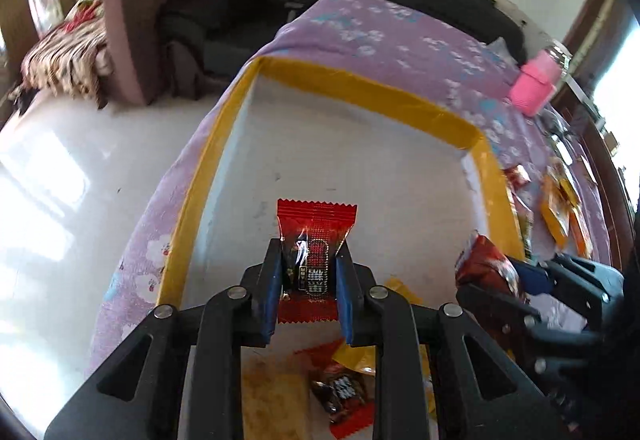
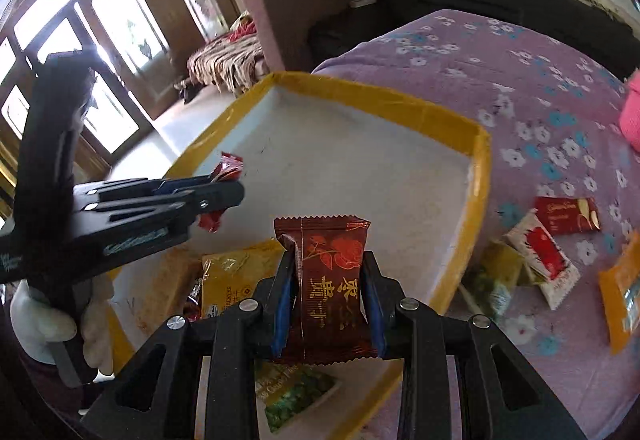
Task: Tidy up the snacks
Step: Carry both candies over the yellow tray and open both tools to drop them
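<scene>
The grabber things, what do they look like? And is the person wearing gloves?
Both are black plastic. The left gripper and the right gripper each have two fingers lined with blue pads, plus angular black link bars joined by round silver pins. Seen from the right wrist camera, the left one has a long black body with pale lettering. The hand holding it wears a white glove.
</scene>
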`<state>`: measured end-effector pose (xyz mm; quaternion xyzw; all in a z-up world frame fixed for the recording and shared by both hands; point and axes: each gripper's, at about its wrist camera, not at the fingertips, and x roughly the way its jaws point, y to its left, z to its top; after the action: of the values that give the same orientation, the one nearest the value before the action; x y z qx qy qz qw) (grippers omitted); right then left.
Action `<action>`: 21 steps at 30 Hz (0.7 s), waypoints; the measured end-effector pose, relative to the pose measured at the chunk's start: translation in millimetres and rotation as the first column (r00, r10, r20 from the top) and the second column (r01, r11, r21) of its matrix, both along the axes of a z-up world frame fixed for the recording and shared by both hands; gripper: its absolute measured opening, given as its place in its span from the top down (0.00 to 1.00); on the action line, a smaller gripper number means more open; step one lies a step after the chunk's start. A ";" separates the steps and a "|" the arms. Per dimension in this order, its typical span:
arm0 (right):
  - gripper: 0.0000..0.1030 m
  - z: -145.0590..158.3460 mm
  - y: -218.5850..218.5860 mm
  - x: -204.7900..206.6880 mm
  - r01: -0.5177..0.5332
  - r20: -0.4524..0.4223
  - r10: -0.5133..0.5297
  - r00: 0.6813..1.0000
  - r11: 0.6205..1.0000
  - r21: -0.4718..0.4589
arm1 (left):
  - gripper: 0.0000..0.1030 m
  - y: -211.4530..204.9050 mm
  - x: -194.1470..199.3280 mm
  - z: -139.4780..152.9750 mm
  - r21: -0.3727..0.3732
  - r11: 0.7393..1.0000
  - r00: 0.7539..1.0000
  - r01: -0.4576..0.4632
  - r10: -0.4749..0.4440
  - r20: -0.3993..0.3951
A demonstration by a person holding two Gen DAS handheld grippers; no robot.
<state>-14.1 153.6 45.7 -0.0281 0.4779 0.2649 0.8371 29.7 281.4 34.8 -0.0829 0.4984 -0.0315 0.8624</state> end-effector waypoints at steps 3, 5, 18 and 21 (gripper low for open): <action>0.67 -0.5 11.7 0.7 -0.019 0.019 0.019 1.000 1.000 -0.018 | 0.77 2.6 -9.8 6.6 0.017 1.000 1.000 -0.024 0.024 0.011; 0.64 1.9 16.8 -1.6 -0.024 0.026 0.024 0.999 0.999 -0.026 | 0.64 5.3 -18.7 13.8 0.036 0.998 0.999 -0.043 0.042 0.022; 0.55 57.5 -28.0 -72.8 0.006 0.172 -0.015 0.985 0.999 0.052 | 0.40 -14.7 -134.7 86.0 -0.020 0.990 0.966 -0.141 0.142 0.216; 0.51 71.5 -49.2 -87.3 0.029 0.275 -0.064 0.959 0.991 0.129 | 0.40 -20.9 -180.0 105.1 -0.019 0.986 0.959 -0.166 0.166 0.230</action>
<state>-101.4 104.4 117.2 -0.0020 0.3387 0.2675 0.9021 -150.3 260.5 139.8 -0.1197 0.3861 0.0315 0.9141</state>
